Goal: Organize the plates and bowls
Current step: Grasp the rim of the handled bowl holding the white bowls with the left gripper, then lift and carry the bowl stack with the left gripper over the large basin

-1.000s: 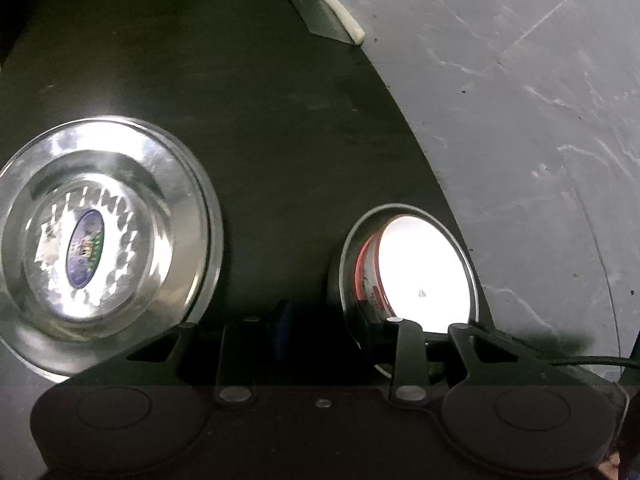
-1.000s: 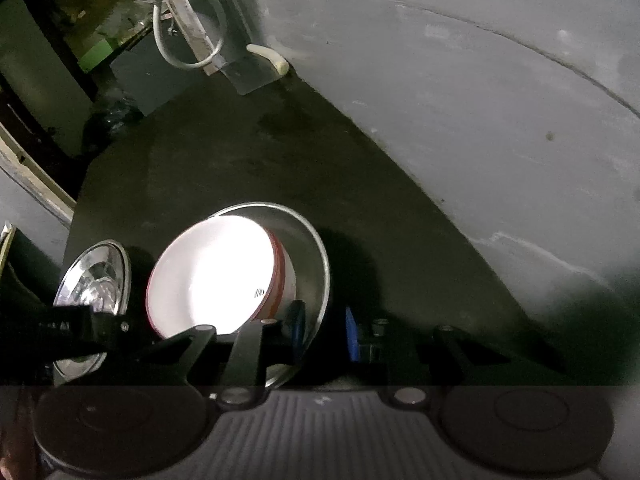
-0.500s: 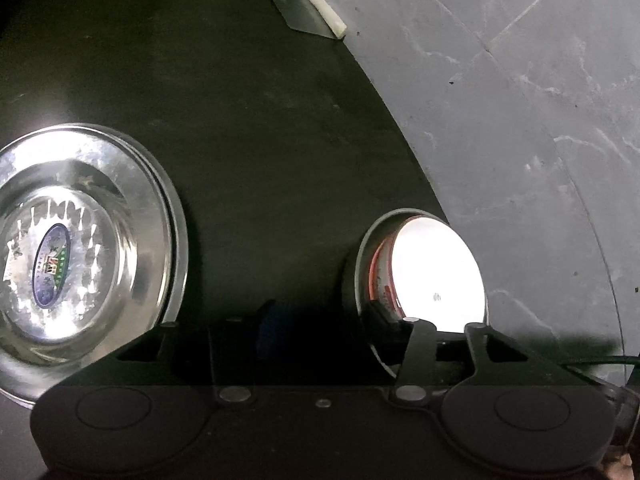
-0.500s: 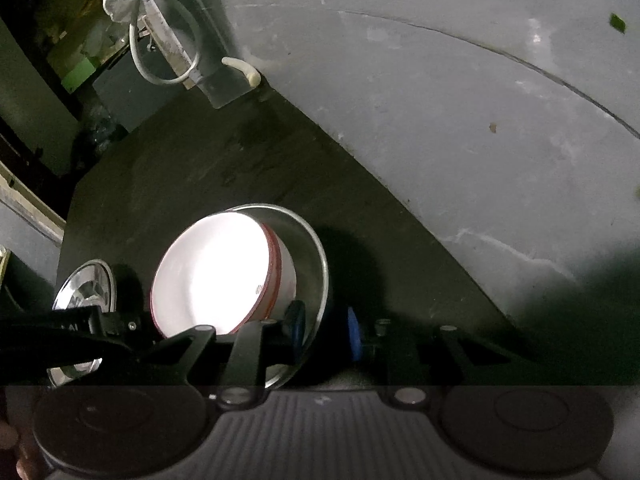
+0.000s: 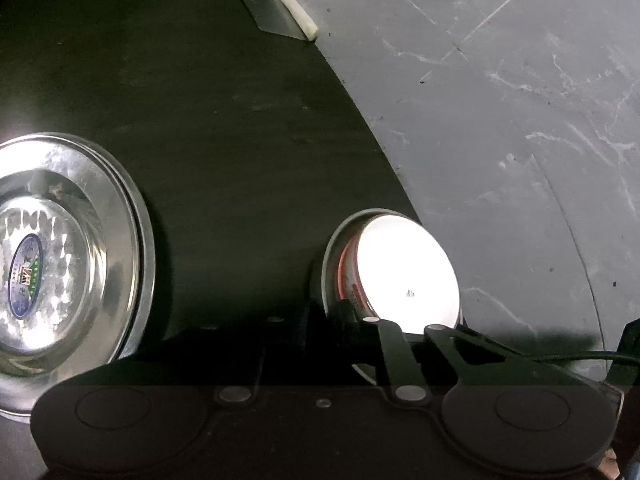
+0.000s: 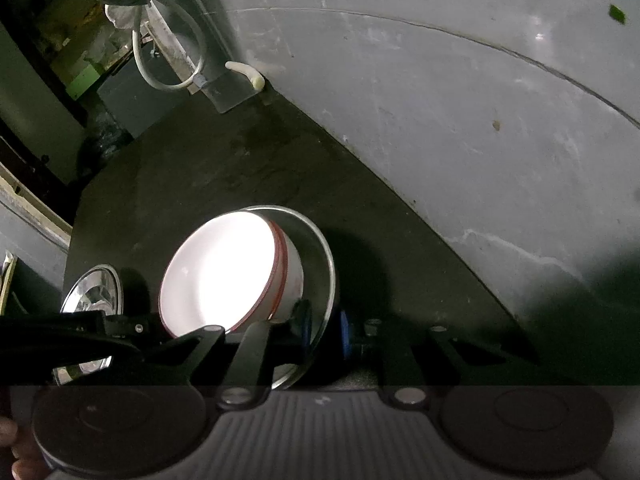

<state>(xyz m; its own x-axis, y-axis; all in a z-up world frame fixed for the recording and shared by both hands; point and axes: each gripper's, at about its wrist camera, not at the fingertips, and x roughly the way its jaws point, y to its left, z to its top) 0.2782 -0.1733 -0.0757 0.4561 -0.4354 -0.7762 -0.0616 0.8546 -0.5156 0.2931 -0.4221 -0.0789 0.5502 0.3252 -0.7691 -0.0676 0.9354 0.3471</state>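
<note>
A steel bowl [image 5: 331, 248] with a white, red-rimmed bowl [image 5: 408, 276] nested inside hangs above the right part of the dark table. My left gripper [image 5: 326, 316] is shut on the steel bowl's left rim, one finger inside and one outside. From the right wrist view, the steel bowl [image 6: 318, 256] and white bowl [image 6: 224, 276] sit left of centre. My right gripper [image 6: 325, 330] pinches the steel rim between its blue pads [image 6: 305, 326]. A flat steel plate [image 5: 60, 264] with a blue oval sticker lies on the table to the left, also seen as the plate [image 6: 94, 292].
The dark table [image 5: 240, 120] ends in a curved edge, with grey floor [image 5: 520, 120] beyond. A white tube [image 5: 288, 20] and a metal sheet [image 5: 268, 12] lie at the far corner. A hose [image 6: 160, 76] hangs near it. A hand [image 6: 12, 456] shows at the lower left.
Both grippers have risen and drawn back with the nested bowls held between them. The table looks smaller, and the steel plate has slid left in the left wrist view.
</note>
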